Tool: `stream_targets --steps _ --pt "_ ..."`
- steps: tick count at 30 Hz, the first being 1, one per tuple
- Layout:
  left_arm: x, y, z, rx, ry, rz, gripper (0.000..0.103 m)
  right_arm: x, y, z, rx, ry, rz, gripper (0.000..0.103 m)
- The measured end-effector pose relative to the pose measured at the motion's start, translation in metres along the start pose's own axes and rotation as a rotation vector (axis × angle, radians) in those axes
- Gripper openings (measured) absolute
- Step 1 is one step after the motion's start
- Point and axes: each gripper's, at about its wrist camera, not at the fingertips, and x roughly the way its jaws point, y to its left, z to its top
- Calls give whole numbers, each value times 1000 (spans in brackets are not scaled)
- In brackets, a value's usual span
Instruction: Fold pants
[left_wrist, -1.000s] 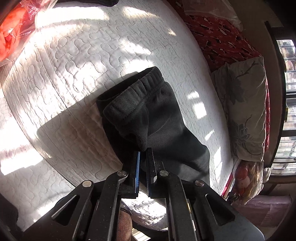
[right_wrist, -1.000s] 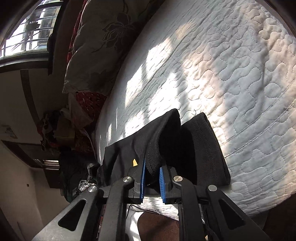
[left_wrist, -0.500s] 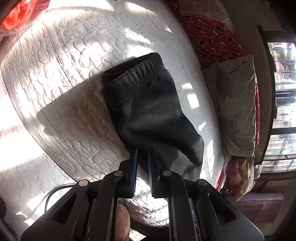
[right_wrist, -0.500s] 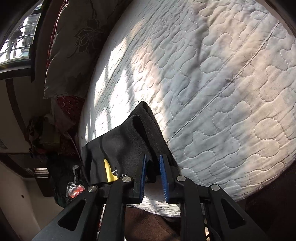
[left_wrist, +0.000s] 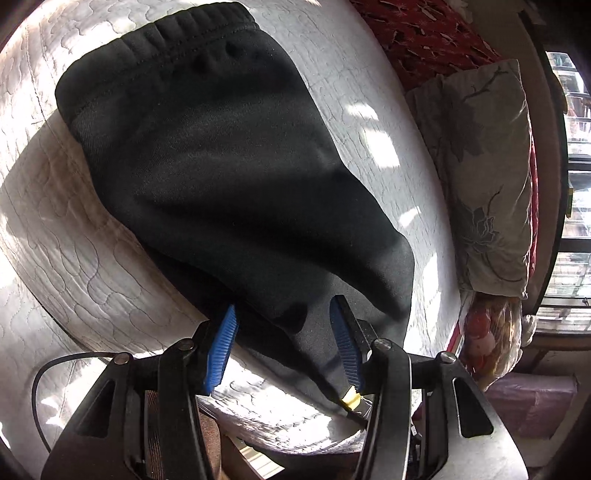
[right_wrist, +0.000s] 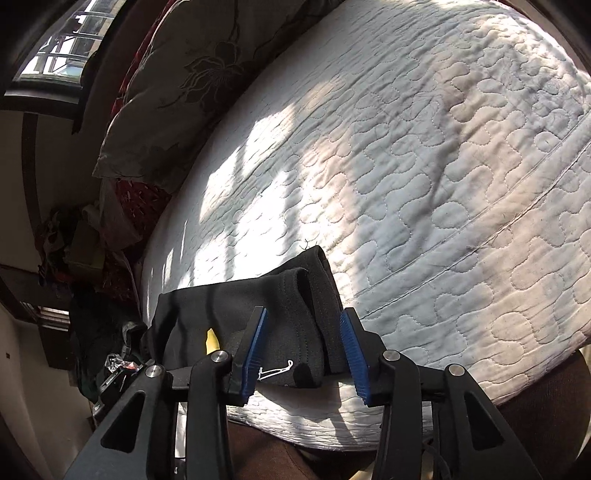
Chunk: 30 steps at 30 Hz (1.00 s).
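The black pants (left_wrist: 229, 177) lie folded into a compact bundle on the white quilted bed (right_wrist: 424, 177), near its front edge. In the left wrist view the ribbed waistband (left_wrist: 159, 48) sits at the far end of the bundle, and the fabric runs back toward the camera in a thick layered slab, with a rounded fold hanging over the lower layers on the right side. A small yellow tag (left_wrist: 350, 399) shows at the near corner of the cloth, beside the right blue pad.

The left tool (left_wrist: 284, 347) has its jaws spread wide; the near end of the pants lies between the pads, which do not press on it. The right tool (right_wrist: 301, 354) is also spread apart, its blue pads (right_wrist: 253, 350) standing to either side of the folded hem edge without gripping it. In that view a white stitched mark (right_wrist: 277, 371) and a yellow tag (right_wrist: 211, 339) show on the dark fabric.

Sunlight falls in patches across the quilt. A grey flowered pillow (left_wrist: 484, 177) rests along the bed's far side, over a red patterned cloth (left_wrist: 417, 37).
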Motion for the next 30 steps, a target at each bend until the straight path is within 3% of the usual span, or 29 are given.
stream_targets --steps 8,14,16,18,20,24,28,30 --pt "9 -9 4 -18 6 38 49 27 31 3 -134 21 -17 43" --pt "12 -7 4 -35 8 60 47 50 43 2 -230 33 -126 43" --pt "13 -9 2 -33 13 104 17 54 51 -2 -303 24 -168 38" --pt "14 -10 0 -38 30 103 6 57 54 -6 -358 25 -195 24" --pt "8 -12 -4 -38 21 98 4 55 49 -4 -338 25 -181 17" --pt "0 -16 -20 -8 40 41 2 34 38 2 -268 15 -101 13" --pt "9 -14 -32 30 38 90 2 15 25 7 -221 5 -64 10" --pt "17 -4 -31 -1 63 92 2 14 15 11 -202 -7 -88 10"
